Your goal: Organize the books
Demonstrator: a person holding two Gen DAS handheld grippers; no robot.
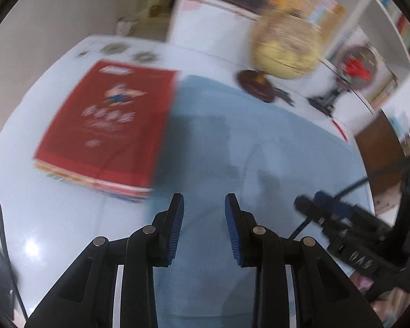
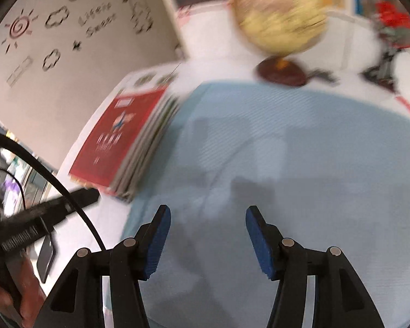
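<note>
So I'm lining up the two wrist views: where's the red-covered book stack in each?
Left wrist: red-covered book stack at left of centre, beside the blue mat.
Right wrist: stack at left, against the mat's left edge.
Shared landmark: the globe, top right in both.

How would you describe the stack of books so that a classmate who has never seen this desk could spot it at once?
Find the white desk with the pale blue mat spread on it. Just off the mat's left edge lies a flat stack of books. Its bright red cover sets it apart from the yellow globe behind the mat.
</note>
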